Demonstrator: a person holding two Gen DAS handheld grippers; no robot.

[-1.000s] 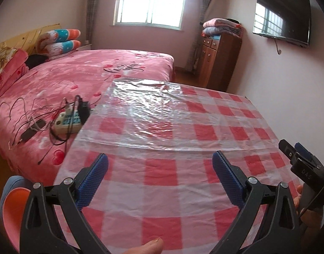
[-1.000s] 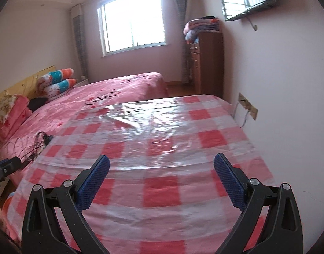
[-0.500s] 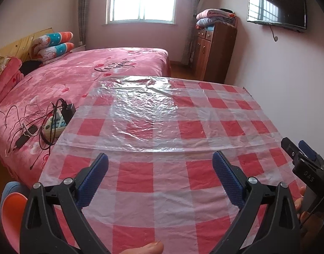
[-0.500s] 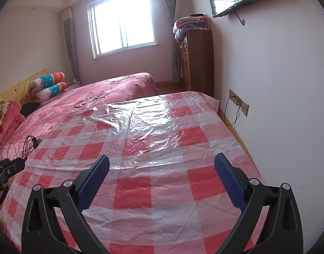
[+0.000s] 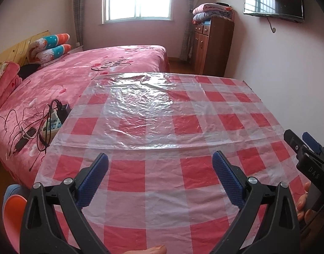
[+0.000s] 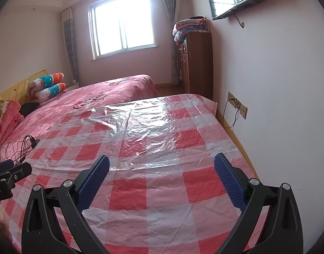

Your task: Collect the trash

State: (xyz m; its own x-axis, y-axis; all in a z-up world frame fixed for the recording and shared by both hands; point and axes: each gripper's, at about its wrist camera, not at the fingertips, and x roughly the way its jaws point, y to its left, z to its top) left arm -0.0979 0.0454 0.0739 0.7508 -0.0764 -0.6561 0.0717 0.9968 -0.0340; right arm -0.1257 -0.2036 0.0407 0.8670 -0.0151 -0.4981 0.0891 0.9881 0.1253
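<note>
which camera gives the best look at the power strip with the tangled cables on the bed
The left wrist view. There the power strip lies in full sight on the pink bed, plugs and cables visible. In the right wrist view only its dark plugs and cables show; the checkered plastic sheet hides the rest.

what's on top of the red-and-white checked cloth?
A clear, wrinkled plastic sheet lies over the red-and-white checked tablecloth. No trash shows on it. Whatever the cloth covers is hidden.
</note>
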